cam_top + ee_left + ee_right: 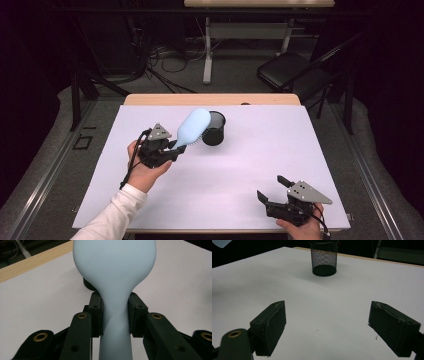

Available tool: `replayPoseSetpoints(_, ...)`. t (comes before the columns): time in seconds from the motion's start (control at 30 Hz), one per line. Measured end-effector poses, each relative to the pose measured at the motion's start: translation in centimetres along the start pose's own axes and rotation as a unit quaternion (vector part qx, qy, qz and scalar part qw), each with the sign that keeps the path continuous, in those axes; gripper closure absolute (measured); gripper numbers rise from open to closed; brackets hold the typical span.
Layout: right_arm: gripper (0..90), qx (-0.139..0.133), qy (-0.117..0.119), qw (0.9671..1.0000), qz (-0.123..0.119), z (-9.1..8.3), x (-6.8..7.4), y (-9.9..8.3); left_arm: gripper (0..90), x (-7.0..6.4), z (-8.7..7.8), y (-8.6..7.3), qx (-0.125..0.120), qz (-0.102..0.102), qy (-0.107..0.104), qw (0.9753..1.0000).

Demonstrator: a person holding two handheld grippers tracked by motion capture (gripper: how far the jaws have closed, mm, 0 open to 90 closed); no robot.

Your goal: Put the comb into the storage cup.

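A: Jaws on my left gripper [170, 150] are clamped on the narrow neck of the pale blue hairbrush [192, 127]. In the left gripper view I see both pads [96, 315] pressed flat against the handle [115, 322], 1 on each side.

B: Where does the brush sit from the high view?

A: I hold it lifted off the white table sheet [250, 150], tilted up and away from the hand. Its oval head points toward the black mesh cup [215, 128], bristles facing down and to the cup's side. The head overlaps the cup's left rim in that view; I cannot tell whether they touch.

B: And the cup?

A: It stands upright near the far middle of the sheet. From the right gripper view I see it [323, 258] straight ahead, well beyond the jaws.

B: Your other hand?

A: My right gripper [272, 189] is spread wide with nothing between its jaws, low over the near right corner of the sheet, well apart from the brush and cup.
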State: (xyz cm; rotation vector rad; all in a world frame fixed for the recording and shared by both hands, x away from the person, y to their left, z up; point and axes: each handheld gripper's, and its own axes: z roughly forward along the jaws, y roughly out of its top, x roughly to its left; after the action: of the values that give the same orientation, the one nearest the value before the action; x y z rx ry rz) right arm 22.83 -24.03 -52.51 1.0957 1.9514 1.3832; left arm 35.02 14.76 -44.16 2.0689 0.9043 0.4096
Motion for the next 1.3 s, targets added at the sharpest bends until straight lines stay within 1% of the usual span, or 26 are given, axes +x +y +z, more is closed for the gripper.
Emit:
replayPoseSetpoints(0.13, 14.2, 0.001, 0.004, 1.0, 0.006, -0.1, 0.1, 0.5, 69.5, 0.2, 0.2, 0.1, -0.01, -0.003, -0.002, 0.9999)
replayPoseSetpoints(0.23, 14.2, 0.011, 0.002, 0.9999, 0.003, 0.0, 0.1, 1.1, 69.5, 0.3, 0.4, 0.2, -0.013, -0.007, -0.003, 0.9999)
replayPoseSetpoints(0.3, 14.3, 0.012, 0.007, 0.9999, 0.01, 0.2, 0.0, 1.3, 69.5, 0.4, 0.5, 0.3, -0.015, -0.007, -0.001, 0.9999)
replayPoseSetpoints(0.47, 14.2, 0.025, 0.024, 0.9987, 0.038, 0.8, -0.3, 1.7, 69.5, 0.6, 0.4, 0.6, -0.024, -0.008, 0.003, 0.9997)
replayPoseSetpoints(0.5, 14.1, 0.033, 0.022, 0.9987, 0.033, 1.0, -0.3, 1.9, 69.5, 0.7, 0.2, 0.7, -0.026, -0.007, 0.003, 0.9996)
replayPoseSetpoints(0.53, 14.1, 0.038, 0.017, 0.9989, 0.022, 1.1, -0.4, 2.2, 69.5, 0.7, 0.2, 0.8, -0.029, -0.008, 0.004, 0.9995)
replayPoseSetpoints(0.57, 14.1, 0.041, 0.016, 0.9989, 0.015, 1.1, -0.4, 2.5, 69.5, 0.7, 0.1, 0.9, -0.032, -0.008, 0.004, 0.9994)
replayPoseSetpoints(0.73, 14.1, 0.048, 0.021, 0.9986, 0.006, 1.6, -0.7, 4.0, 69.5, 0.8, -0.1, 1.3, -0.043, -0.008, 0.005, 0.999)
replayPoseSetpoints(0.9, 14.1, 0.058, 0.035, 0.9976, 0.017, 2.3, -1.2, 5.7, 69.5, 0.8, 0.0, 1.5, -0.051, -0.009, 0.006, 0.9987)
replayPoseSetpoints(0.97, 14.1, 0.06, 0.035, 0.9974, 0.02, 2.6, -1.4, 6.3, 69.5, 0.8, 0.1, 1.6, -0.053, -0.008, 0.005, 0.9986)
replayPoseSetpoints(1.17, 14.1, 0.069, 0.04, 0.9963, 0.034, 3.5, -2.1, 7.4, 69.5, 0.9, 0.2, 1.8, -0.057, -0.011, 0.005, 0.9983)
replayPoseSetpoints(1.3, 14.1, 0.073, 0.042, 0.9957, 0.038, 4.0, -2.4, 8.0, 69.5, 0.9, 0.3, 1.9, -0.06, -0.011, 0.006, 0.9981)
